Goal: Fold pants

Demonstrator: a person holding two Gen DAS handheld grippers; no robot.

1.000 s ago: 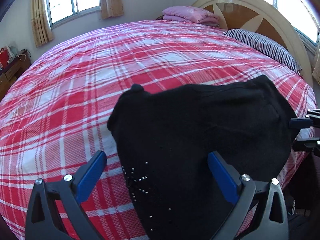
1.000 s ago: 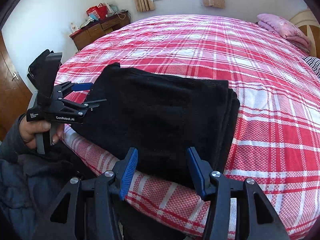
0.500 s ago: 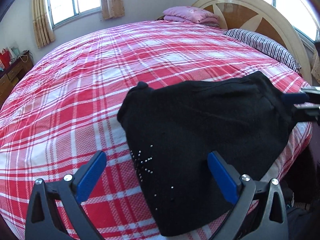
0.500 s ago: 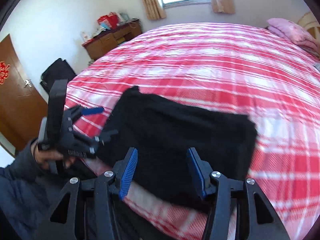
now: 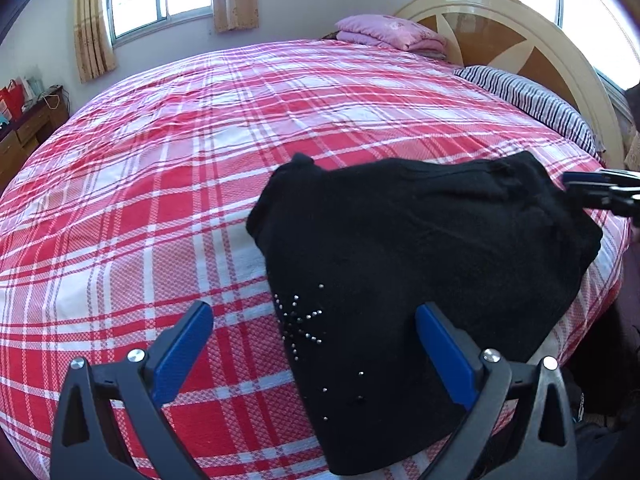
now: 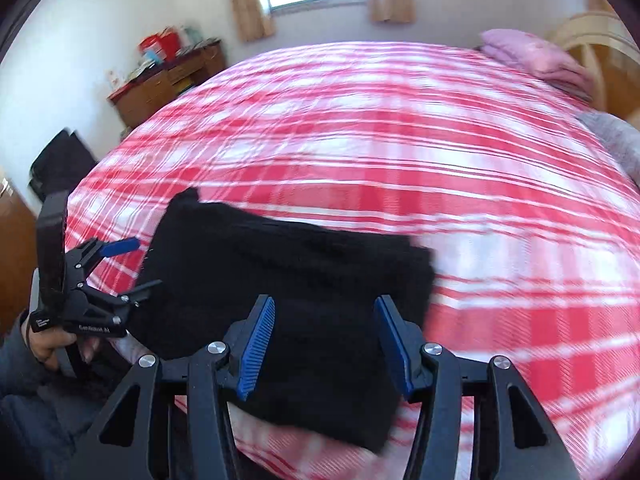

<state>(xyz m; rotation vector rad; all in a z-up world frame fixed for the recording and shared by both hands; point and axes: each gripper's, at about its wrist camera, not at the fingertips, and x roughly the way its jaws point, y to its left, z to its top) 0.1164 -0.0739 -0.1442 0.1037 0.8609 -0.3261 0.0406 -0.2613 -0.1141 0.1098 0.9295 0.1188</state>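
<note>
Folded black pants (image 5: 420,260) with small silver studs lie on the red plaid bed (image 5: 160,200) near its front edge. My left gripper (image 5: 316,344) stands wide open above the pants' left part, one blue finger (image 5: 184,352) over the sheet, the other over the cloth. In the right wrist view, which is blurred, the pants (image 6: 280,272) lie under my right gripper (image 6: 325,344), whose jaws are apart with nothing pinched. The left gripper (image 6: 140,266) shows there in a hand (image 6: 52,344). The right gripper (image 5: 570,186) shows at the pants' far right corner.
A pink folded blanket (image 5: 388,34) and a striped pillow (image 5: 528,104) lie by the headboard (image 5: 500,32). A wooden dresser (image 6: 168,80) and a black bag (image 6: 60,160) stand by the wall beyond the bed's left side.
The right gripper has risen and rolled a little, so the pants look smaller under it. The left gripper has barely moved and both stay open.
</note>
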